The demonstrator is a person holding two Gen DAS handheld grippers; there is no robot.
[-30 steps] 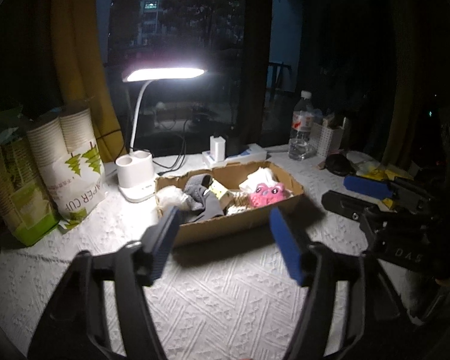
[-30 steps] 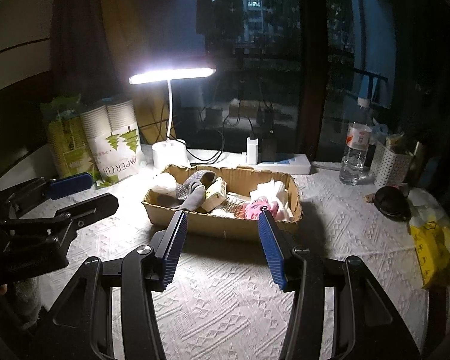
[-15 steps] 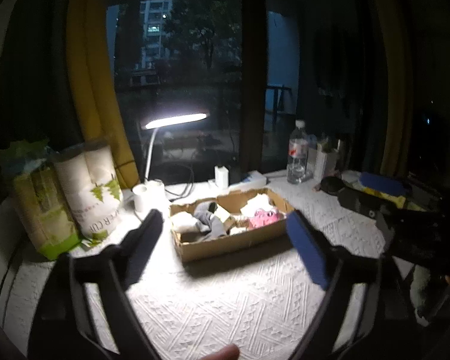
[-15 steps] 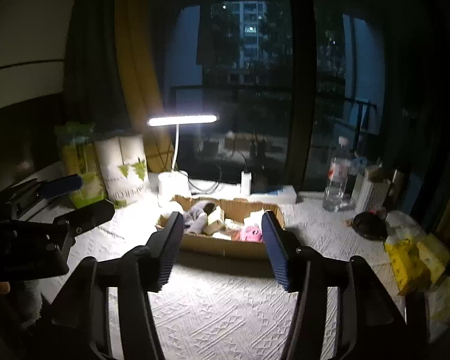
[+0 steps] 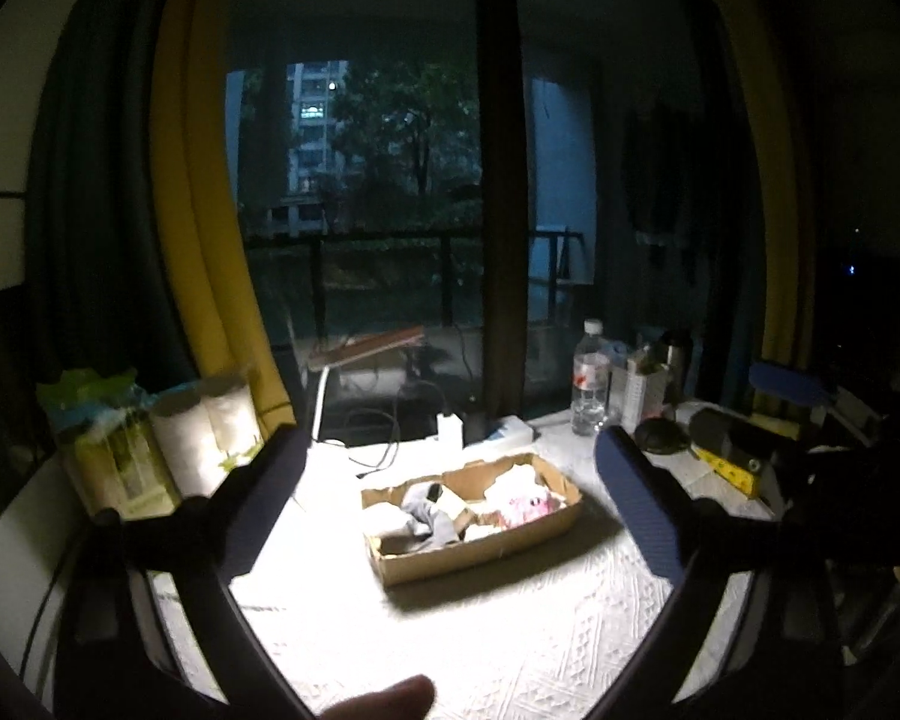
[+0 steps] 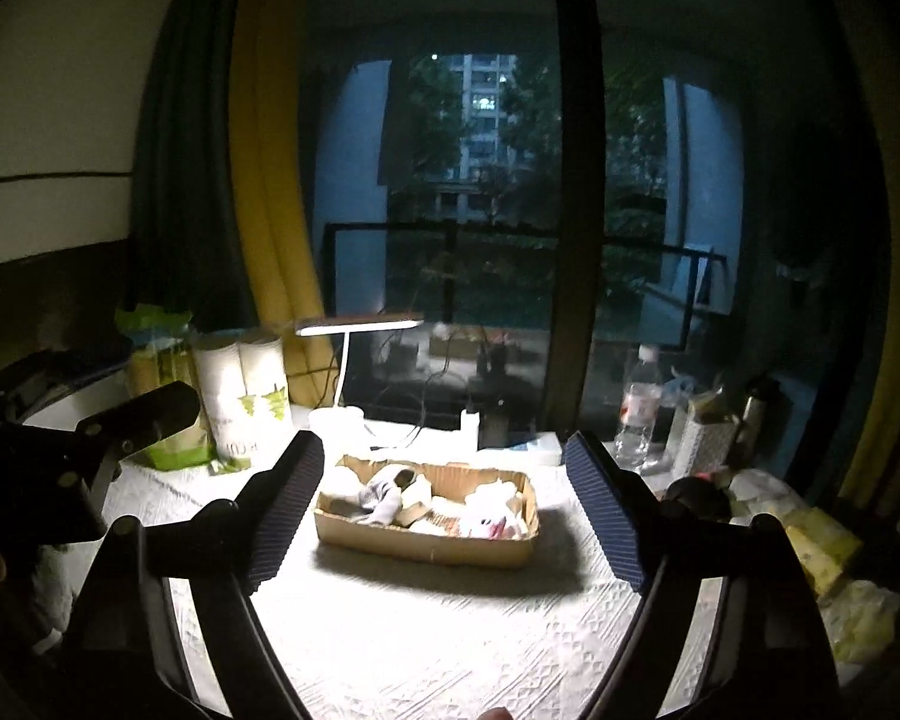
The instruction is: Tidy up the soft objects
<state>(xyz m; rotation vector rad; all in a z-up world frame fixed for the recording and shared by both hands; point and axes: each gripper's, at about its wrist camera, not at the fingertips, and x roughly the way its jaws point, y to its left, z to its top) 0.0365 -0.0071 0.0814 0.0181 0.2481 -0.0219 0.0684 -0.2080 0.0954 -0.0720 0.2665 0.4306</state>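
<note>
the cardboard box (image 6: 426, 531) sits on the white textured tablecloth (image 6: 450, 648) in front of the desk lamp (image 6: 360, 324) and holds the soft objects: a grey sock (image 6: 384, 492), white cloth pieces (image 6: 498, 495) and a pink plush toy (image 5: 531, 504). these items are light and limp and will sag when lifted; take each by a bunched fold or the thickest part, not an edge. glare washes out detail, so the toy's exact outline is uncertain. the left gripper (image 5: 450, 507) and the right gripper (image 6: 444, 510) have just been opening; both now stand spread wide with nothing between the pads. both are held clear above the tablecloth, aimed slightly downward toward the box, well apart from it.
</note>
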